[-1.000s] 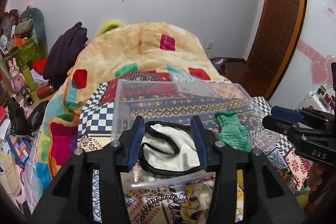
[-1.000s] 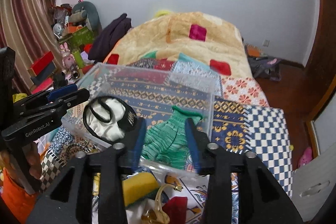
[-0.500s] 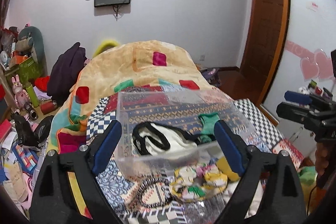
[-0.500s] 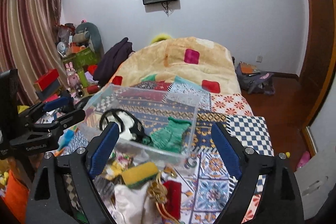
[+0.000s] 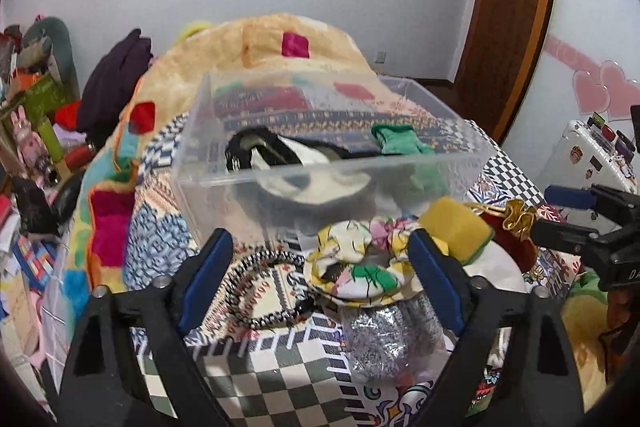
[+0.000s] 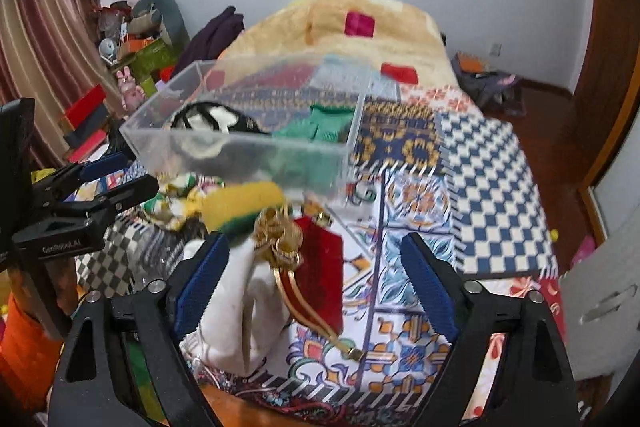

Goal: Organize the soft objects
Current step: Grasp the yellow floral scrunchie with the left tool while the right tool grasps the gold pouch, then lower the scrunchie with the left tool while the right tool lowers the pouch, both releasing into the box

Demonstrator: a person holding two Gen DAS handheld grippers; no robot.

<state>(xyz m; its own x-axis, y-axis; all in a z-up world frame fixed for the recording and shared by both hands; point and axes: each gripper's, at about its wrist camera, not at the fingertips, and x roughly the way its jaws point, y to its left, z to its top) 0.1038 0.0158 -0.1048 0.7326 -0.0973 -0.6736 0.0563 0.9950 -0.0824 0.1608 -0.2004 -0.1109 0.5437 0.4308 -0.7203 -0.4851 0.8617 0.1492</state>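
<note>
A clear plastic bin (image 5: 304, 169) (image 6: 240, 143) on the bed holds a white cloth with black trim (image 5: 296, 155) (image 6: 208, 119) and a green knit piece (image 5: 400, 143) (image 6: 324, 125). In front of the bin lie a floral scrunchie (image 5: 356, 263), a black-and-white beaded band (image 5: 256, 291), a silver glitter pouch (image 5: 384, 343), a yellow sponge (image 5: 456, 227) (image 6: 240, 205), a red pouch with gold cord (image 6: 320, 267) and a white cloth (image 6: 236, 311). My left gripper (image 5: 320, 283) is open above the scrunchie. My right gripper (image 6: 316, 287) is open over the red pouch.
The patchwork bedspread (image 6: 492, 179) stretches to the right. An orange blanket (image 5: 280, 43) is heaped behind the bin. Toys and boxes (image 6: 132, 63) crowd the left floor. A wooden door (image 5: 512, 7) and a white case (image 5: 592, 155) stand on the right.
Both grippers opened, letting the white cloth and the green piece go in the bin, pulled back, and now hover lower over the loose items in front of it.
</note>
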